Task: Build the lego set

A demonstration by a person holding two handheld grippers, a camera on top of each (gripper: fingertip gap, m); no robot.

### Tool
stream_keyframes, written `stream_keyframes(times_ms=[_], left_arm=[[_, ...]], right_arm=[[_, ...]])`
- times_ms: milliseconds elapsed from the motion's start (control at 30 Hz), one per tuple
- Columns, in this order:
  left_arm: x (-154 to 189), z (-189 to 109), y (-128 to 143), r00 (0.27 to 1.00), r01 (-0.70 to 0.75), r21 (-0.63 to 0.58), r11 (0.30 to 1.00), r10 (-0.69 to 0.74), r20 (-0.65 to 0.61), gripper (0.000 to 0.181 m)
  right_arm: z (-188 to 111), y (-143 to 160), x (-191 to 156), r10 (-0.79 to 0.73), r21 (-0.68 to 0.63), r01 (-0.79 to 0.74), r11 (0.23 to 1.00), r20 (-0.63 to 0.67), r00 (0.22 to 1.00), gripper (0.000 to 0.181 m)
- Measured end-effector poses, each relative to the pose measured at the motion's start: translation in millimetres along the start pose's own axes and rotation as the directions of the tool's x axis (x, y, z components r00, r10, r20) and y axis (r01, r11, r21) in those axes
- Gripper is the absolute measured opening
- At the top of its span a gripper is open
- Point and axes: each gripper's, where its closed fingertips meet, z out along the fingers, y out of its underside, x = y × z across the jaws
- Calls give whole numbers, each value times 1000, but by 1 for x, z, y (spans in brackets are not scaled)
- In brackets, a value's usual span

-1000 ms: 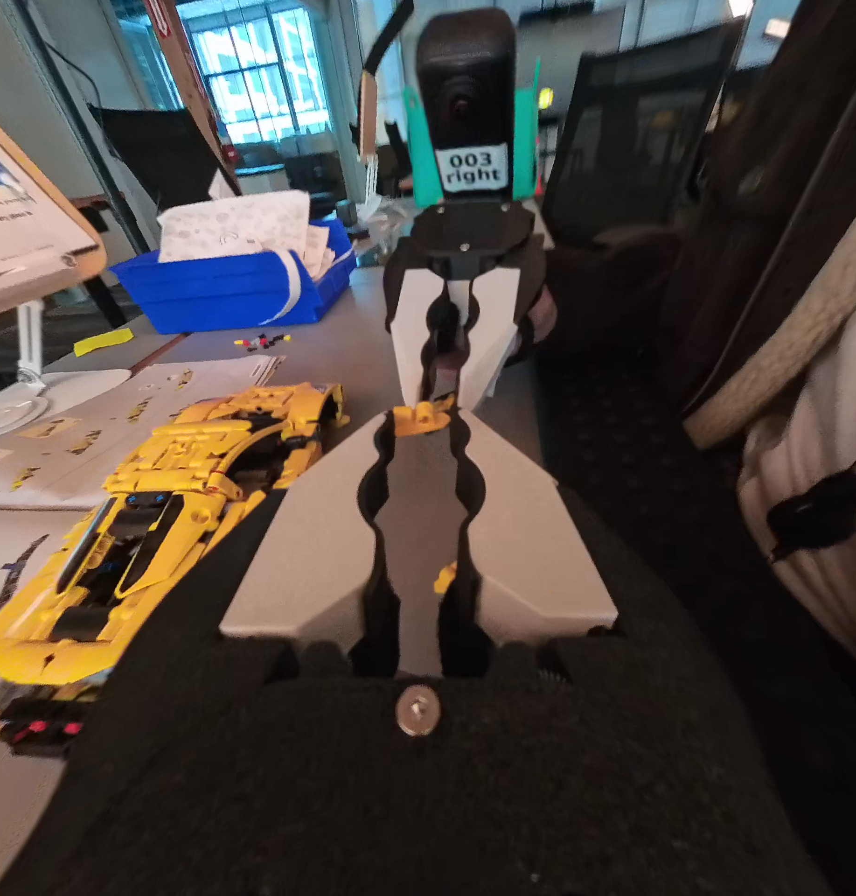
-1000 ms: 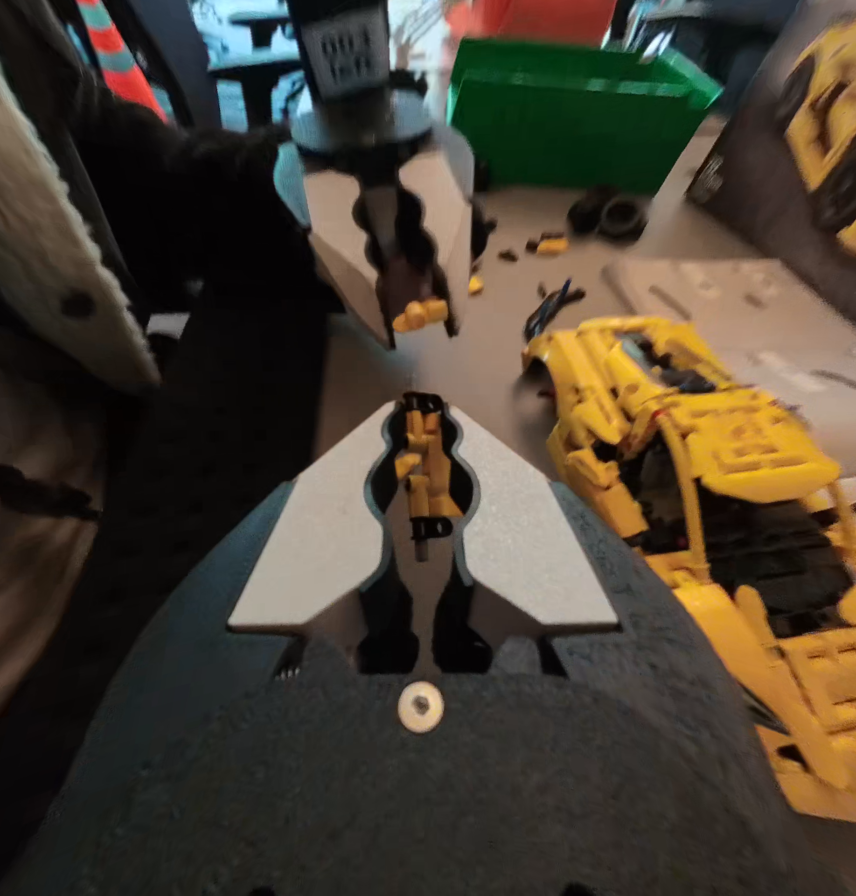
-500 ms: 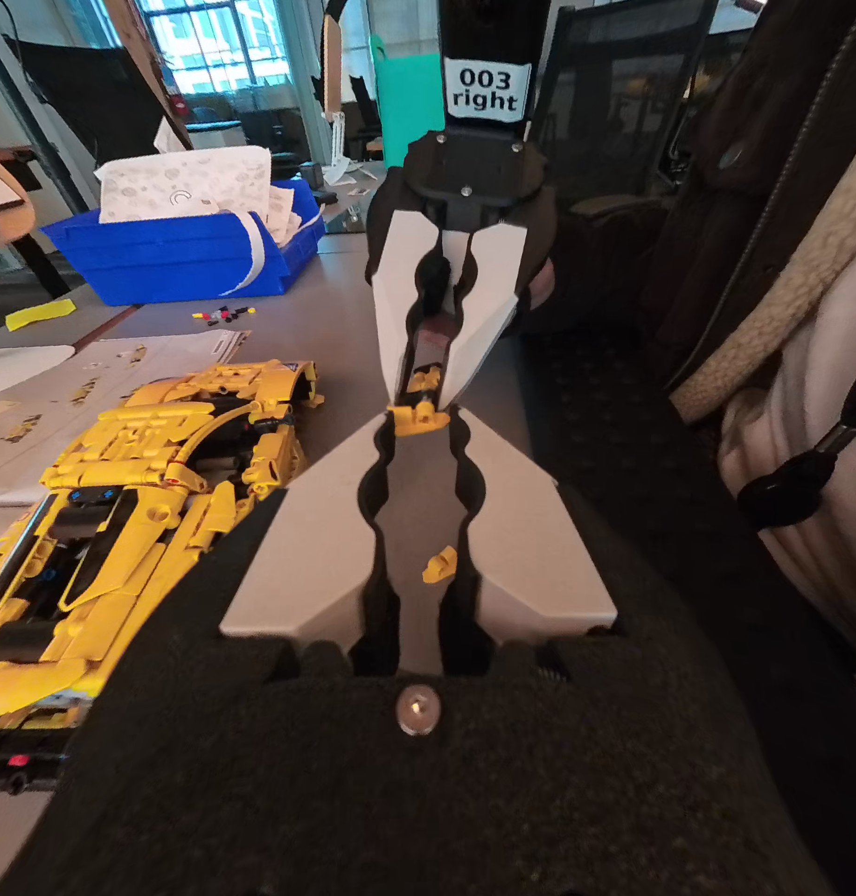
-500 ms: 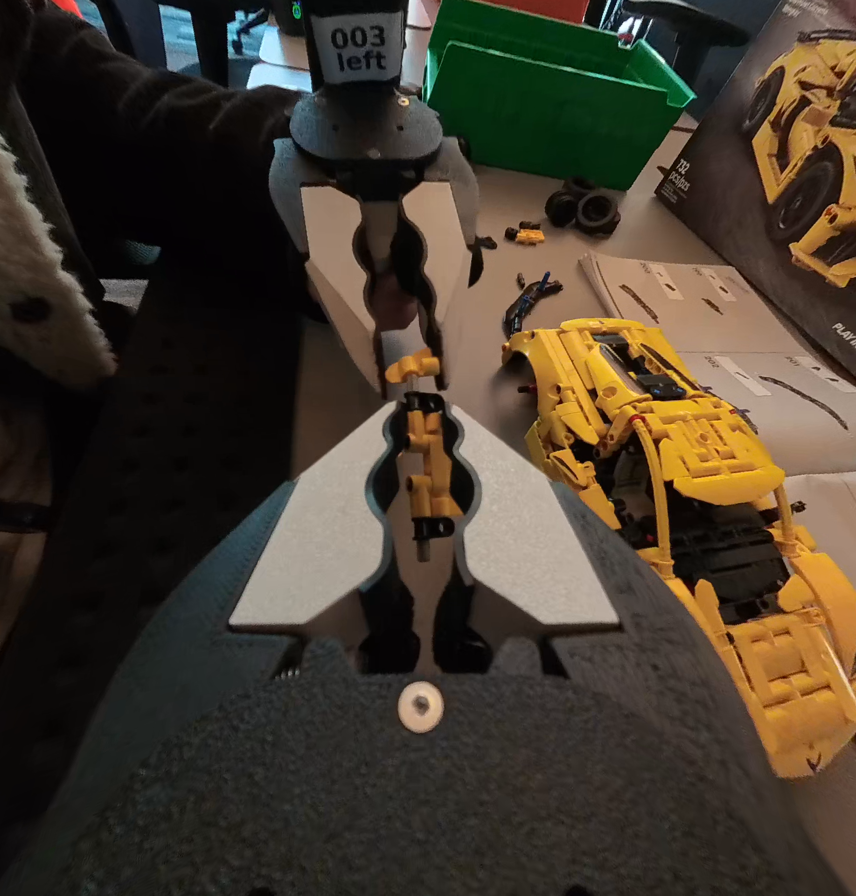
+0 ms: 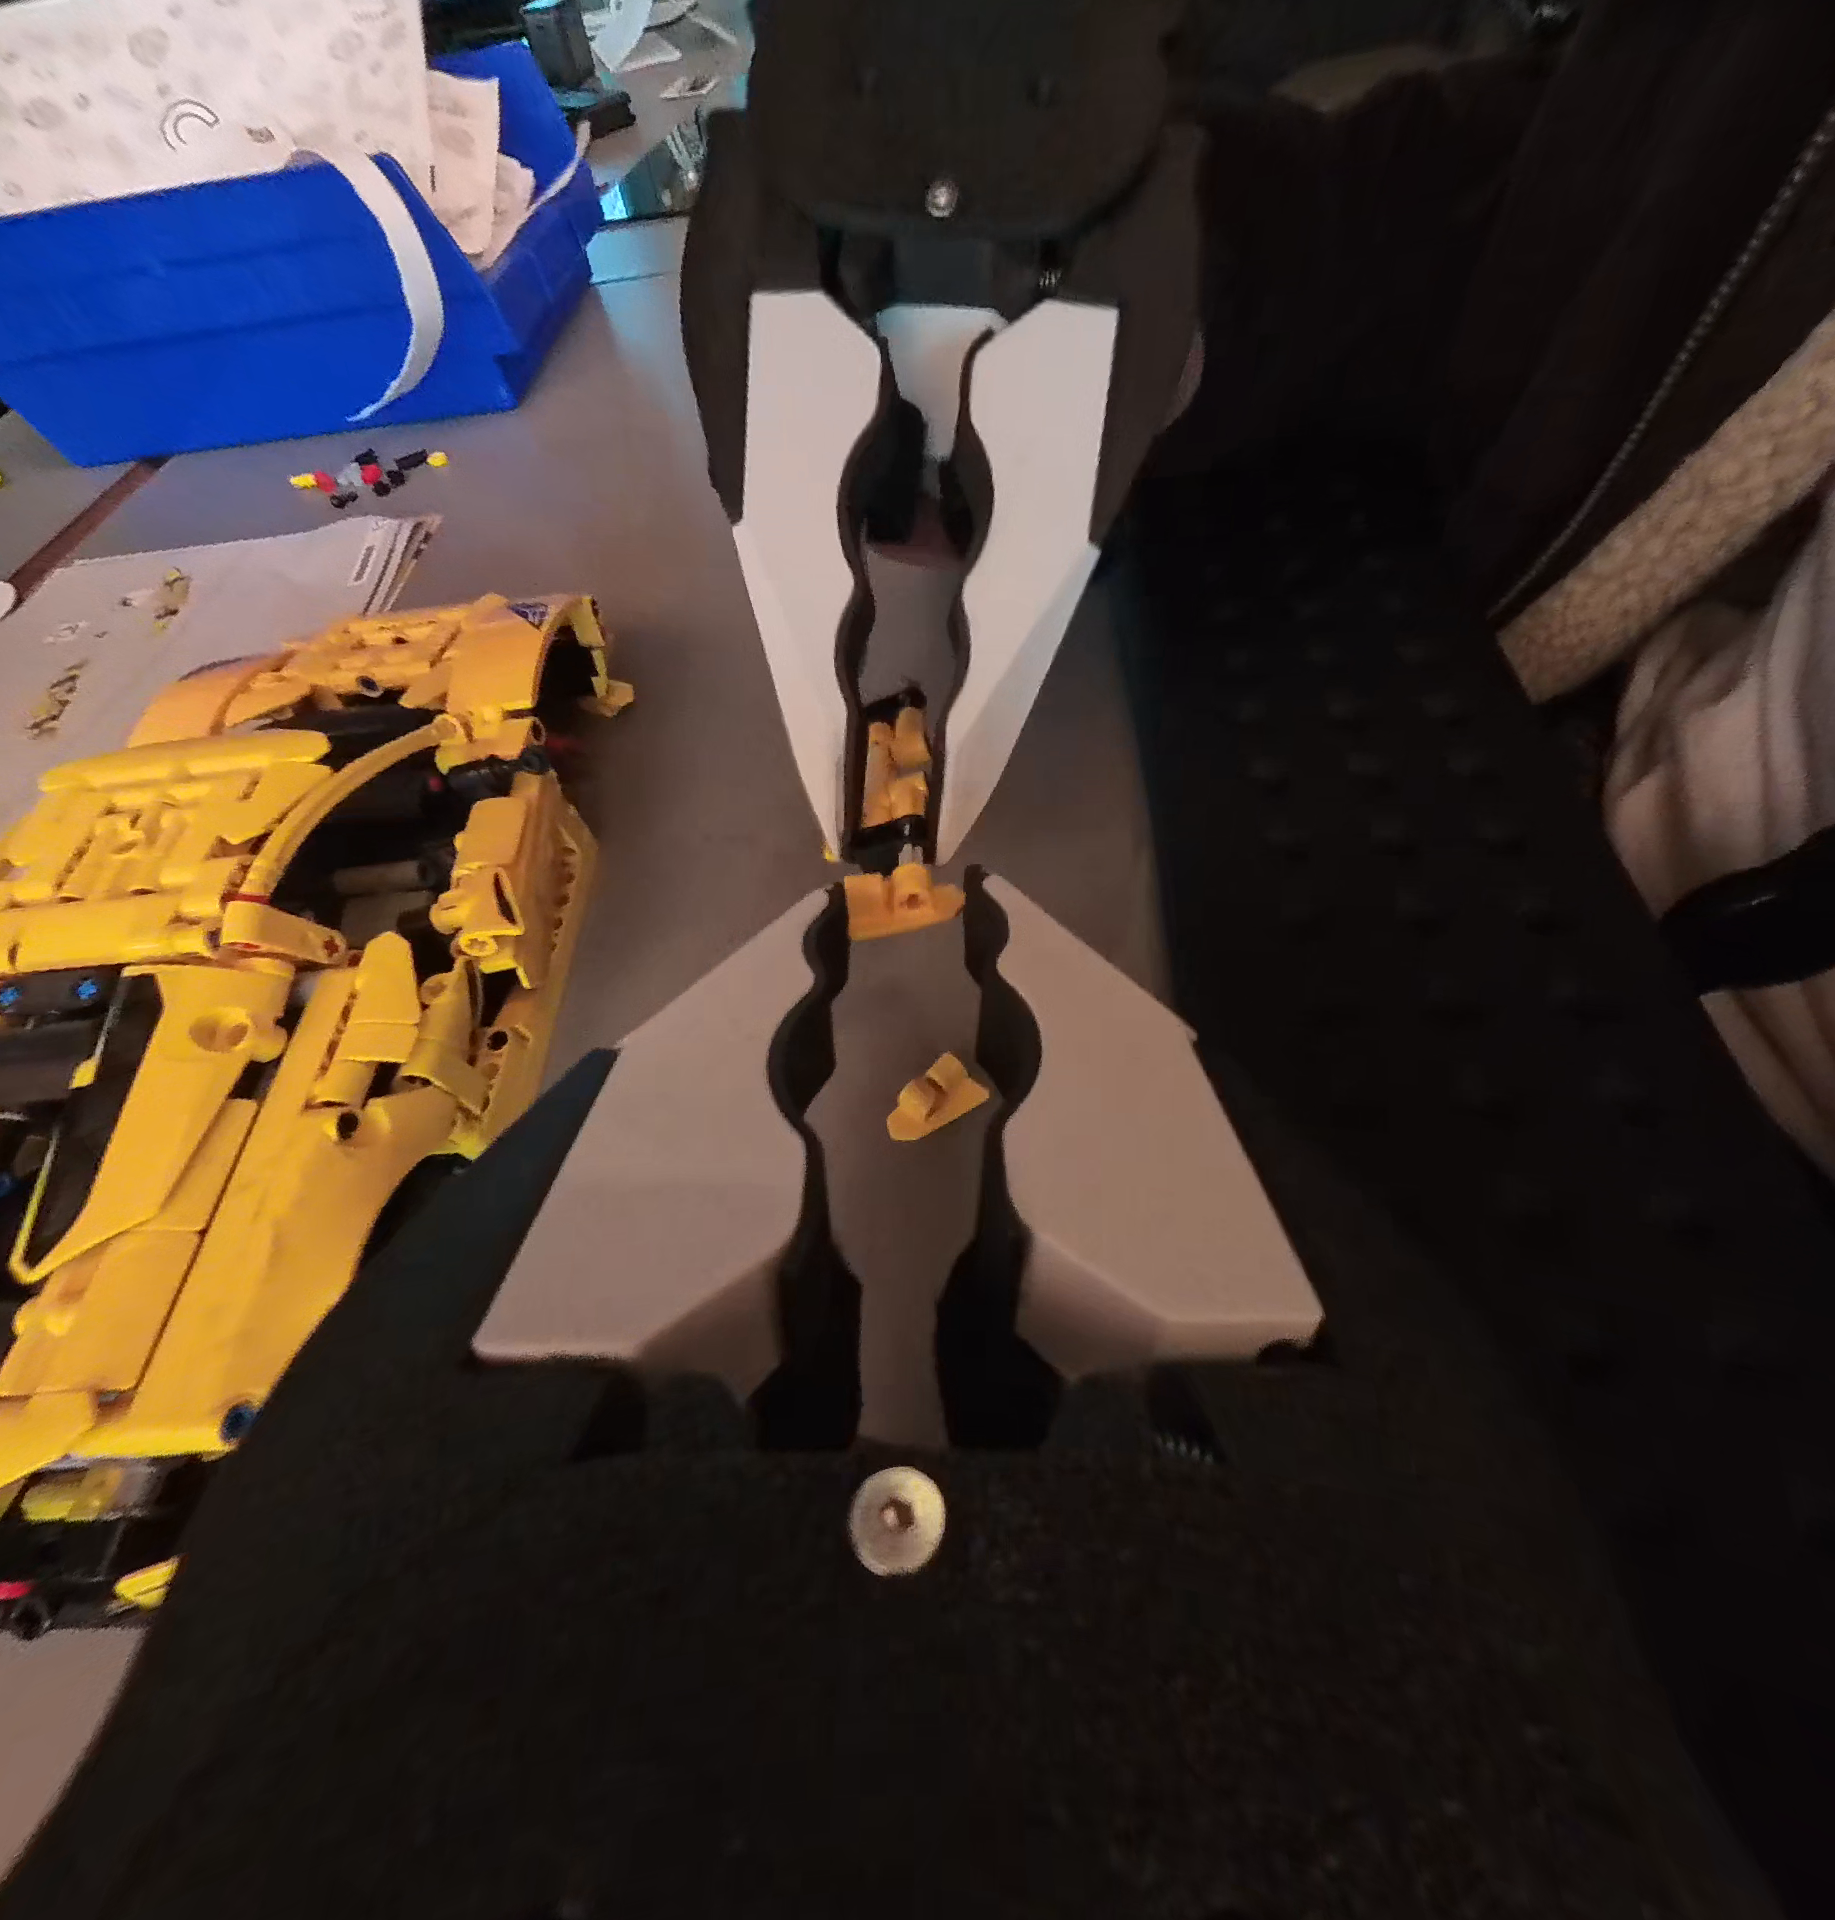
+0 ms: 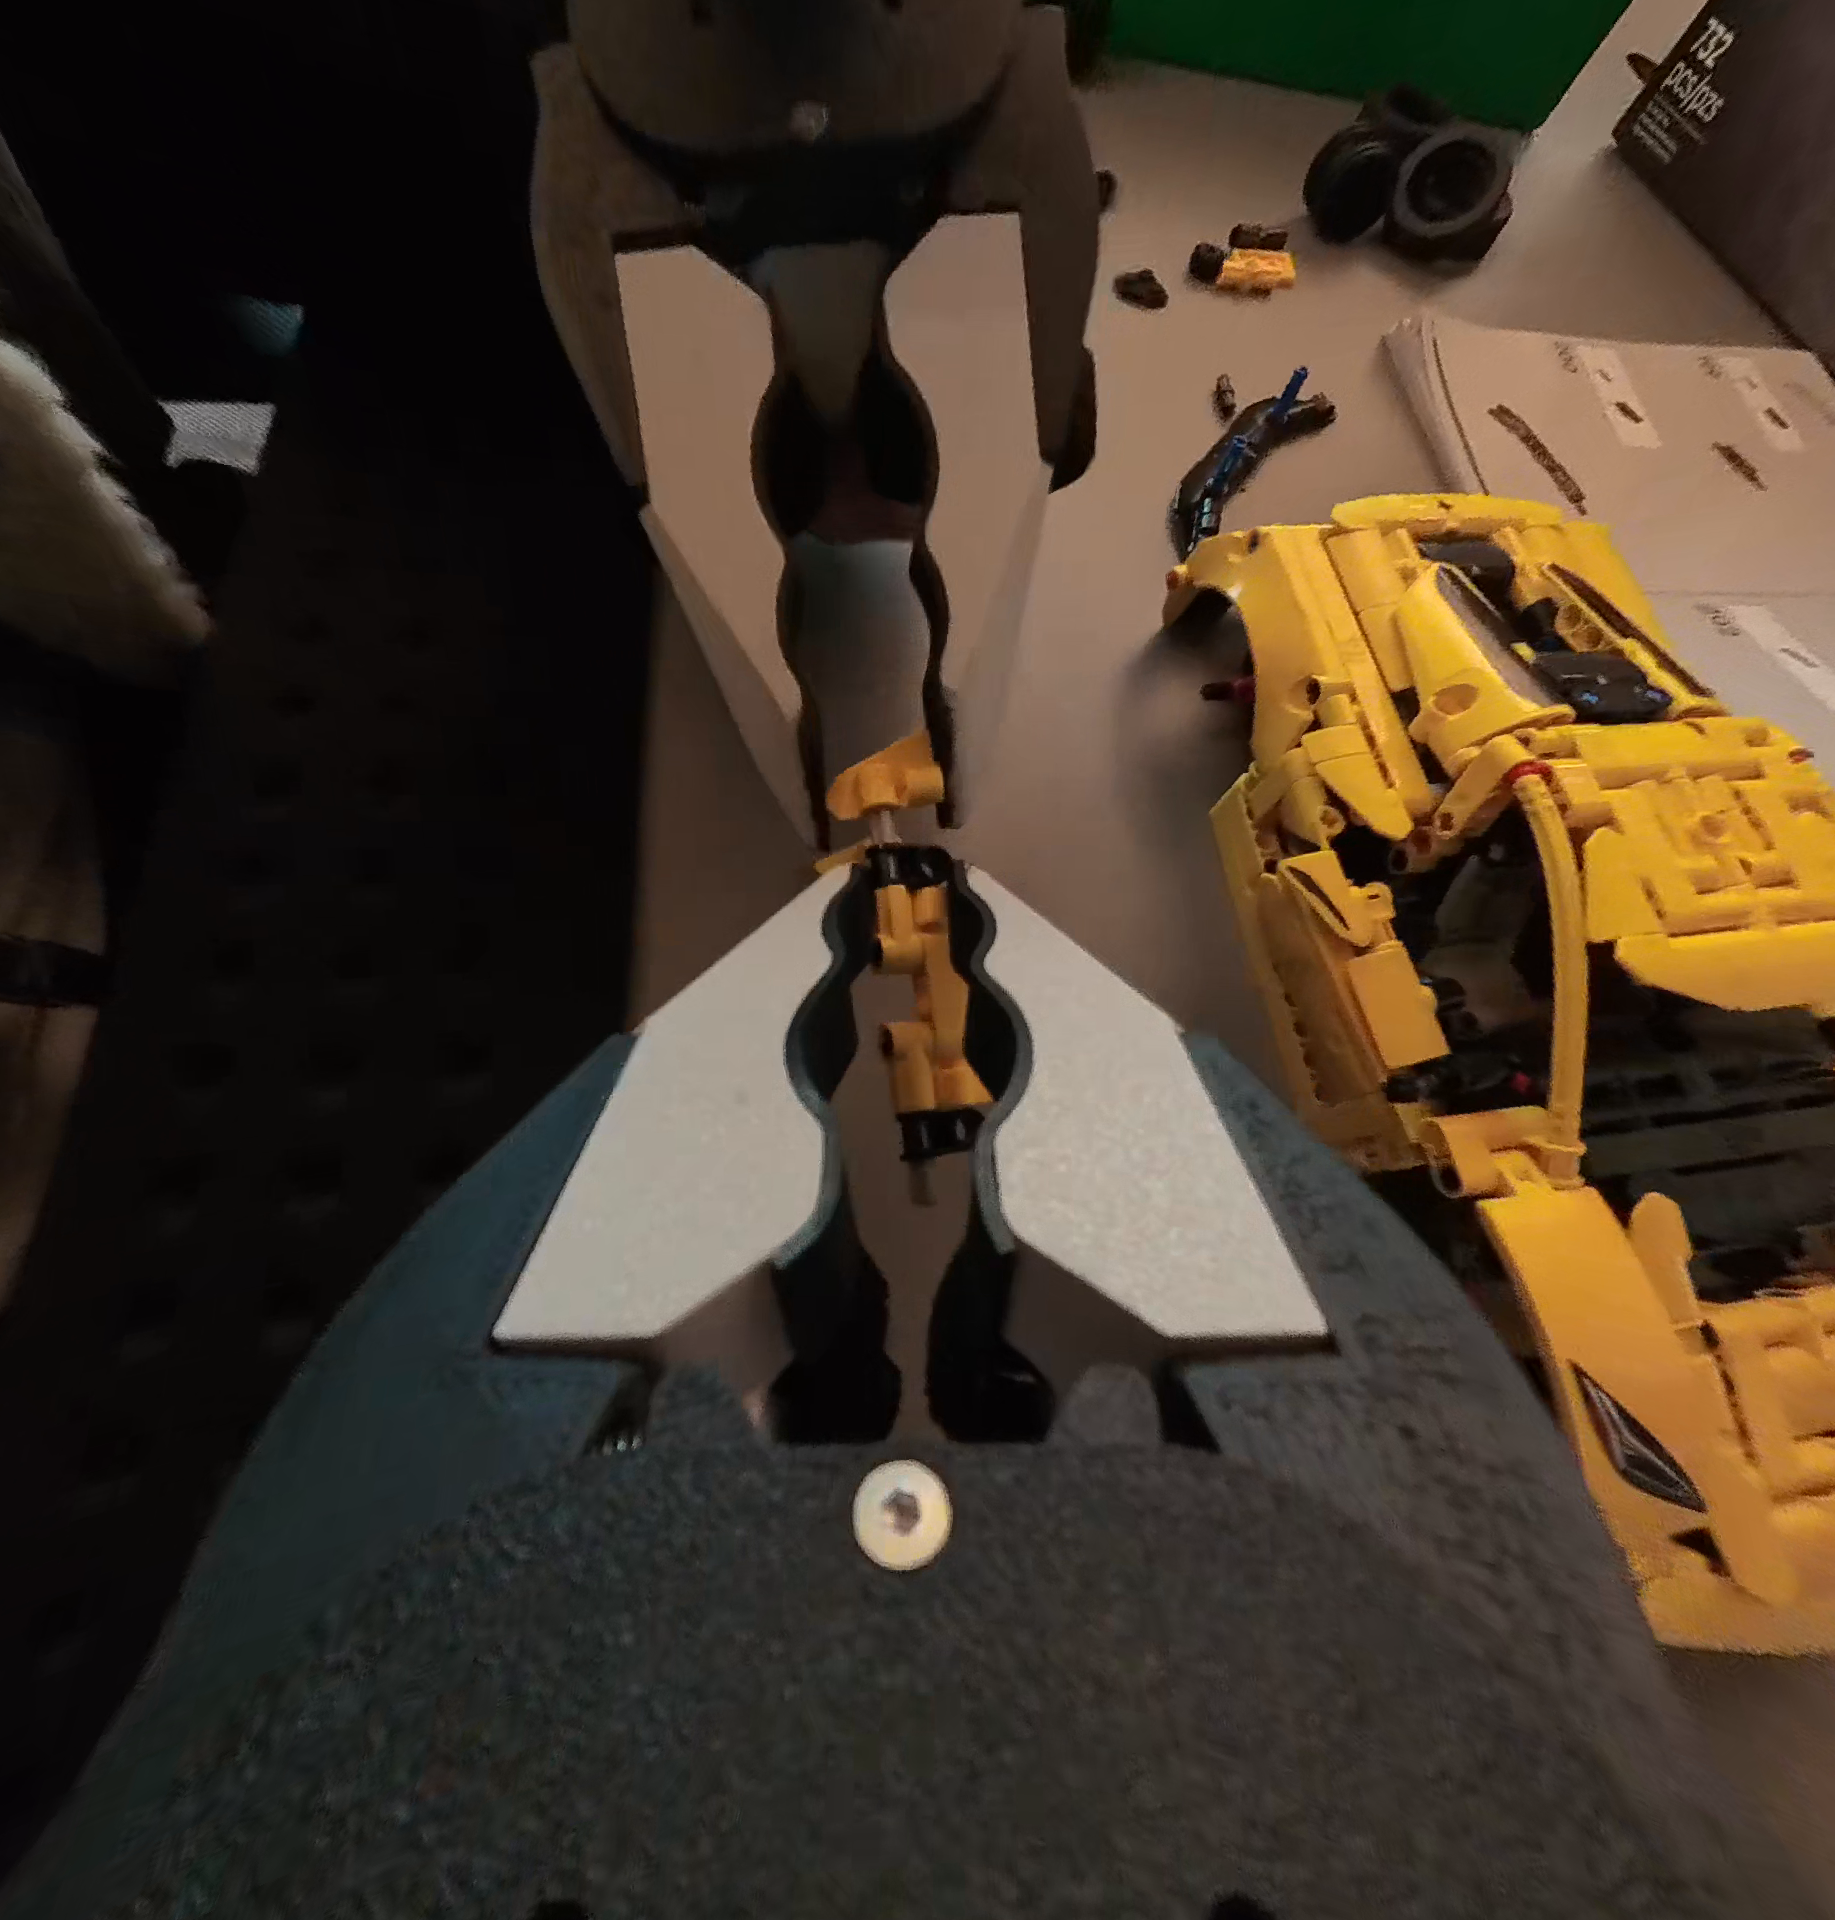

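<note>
Left gripper (image 5: 900, 883) jaws pinch a yellow connector (image 5: 897, 904); right gripper (image 6: 892, 873) jaws clamp a subassembly (image 6: 923, 997). Keep both coaxial and push straight onto the axle (image 6: 880, 829).

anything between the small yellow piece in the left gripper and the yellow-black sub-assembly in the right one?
Only a short grey axle stub bridges the small yellow piece and yellow-black sub-assembly, seen in the right wrist view.
</note>
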Motion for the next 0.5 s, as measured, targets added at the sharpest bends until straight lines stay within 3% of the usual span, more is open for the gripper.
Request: stream_keyframes(times_ms=[400, 500], left_arm=[[-4, 3, 3, 988, 152, -3, 988, -152, -40, 21], [-4, 4, 1, 986, 164, 11, 986, -164, -43, 21]], right_arm=[[3, 2, 6, -34, -28, 32, 999, -70, 997, 15], [3, -1, 6, 15, 1, -15, 1000, -46, 999, 14]])
